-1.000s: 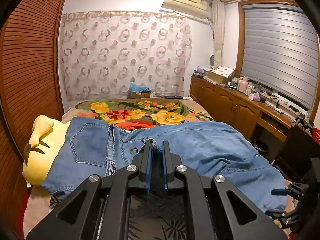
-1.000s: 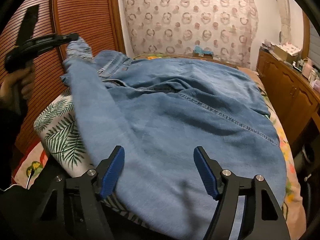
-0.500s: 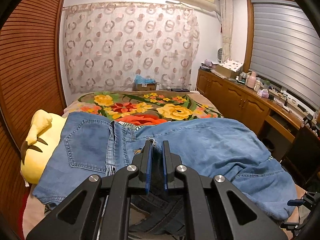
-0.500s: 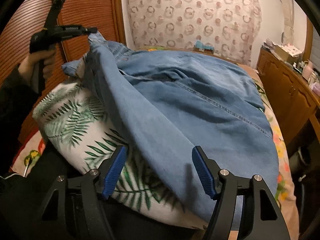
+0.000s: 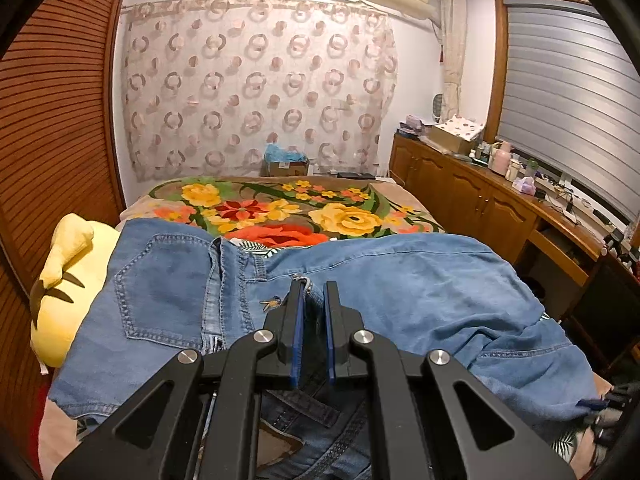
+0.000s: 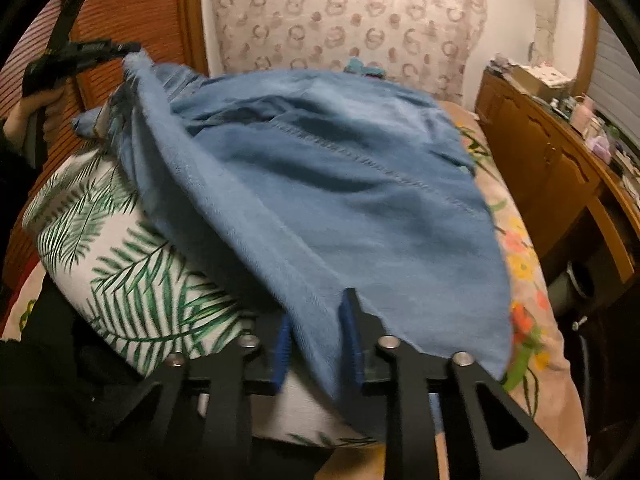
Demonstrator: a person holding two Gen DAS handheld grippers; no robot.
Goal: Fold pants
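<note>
Bed (image 5: 280,200): L gripper (image 5: 311,292) pinches pants (image 5: 400,280) waist; only R view shows R gripper (image 6: 316,320) closing on hem.

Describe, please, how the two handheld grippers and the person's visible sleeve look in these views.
Both the left gripper and the right gripper are matte black, built of angular linkage bars with triangular cut-outs and round silver pivot screws. Their fingers carry ribbed blue pads. No cables or readable markings show. The person's sleeve, seen at the right wrist view's left edge, is dark.

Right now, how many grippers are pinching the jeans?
2. The left gripper pinches the jeans near the waistband. The right gripper is closing on an edge of a leg.
</note>
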